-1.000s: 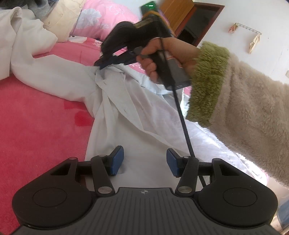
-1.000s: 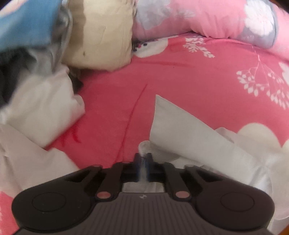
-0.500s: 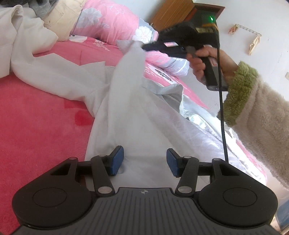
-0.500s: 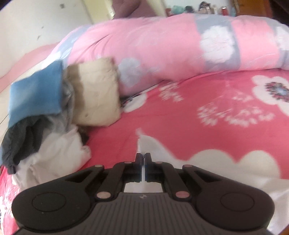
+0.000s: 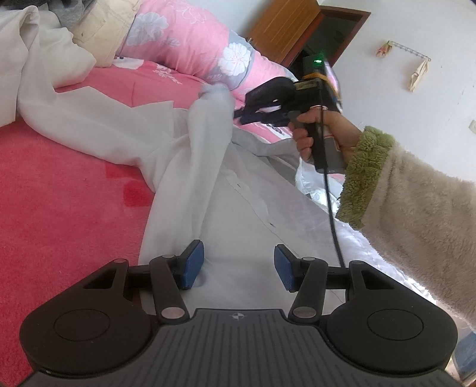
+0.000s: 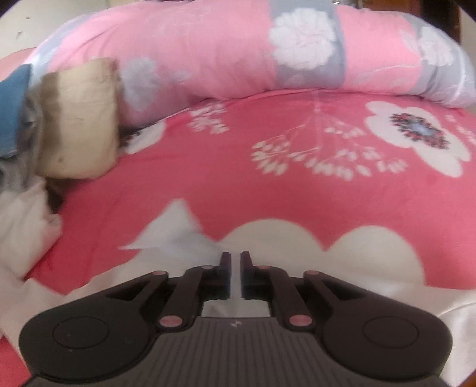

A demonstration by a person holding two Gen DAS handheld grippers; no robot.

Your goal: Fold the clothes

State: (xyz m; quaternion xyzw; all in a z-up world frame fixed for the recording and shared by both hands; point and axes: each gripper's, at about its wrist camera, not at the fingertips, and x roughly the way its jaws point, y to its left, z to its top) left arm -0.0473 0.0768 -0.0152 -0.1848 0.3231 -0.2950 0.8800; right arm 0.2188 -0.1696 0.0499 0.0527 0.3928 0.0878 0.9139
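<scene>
A white shirt lies spread on the pink bed cover. My left gripper hovers low over its near part, open, with nothing between the blue pads. A hand in a fleecy sleeve holds my right gripper above the shirt's far end. A raised fold of the shirt stands loose just left of its tips. In the right wrist view the right gripper has its jaws opening, a narrow gap with nothing pinched. The shirt's white corner lies just ahead and left of them.
A rolled pink floral quilt runs along the far side of the bed. A beige folded garment, a blue cloth and more white clothes are heaped at the left. A wooden door stands behind.
My right gripper carried a pinch of the shirt up and to the right, then its jaws parted and the cloth dropped free. The left gripper stayed still and open.
</scene>
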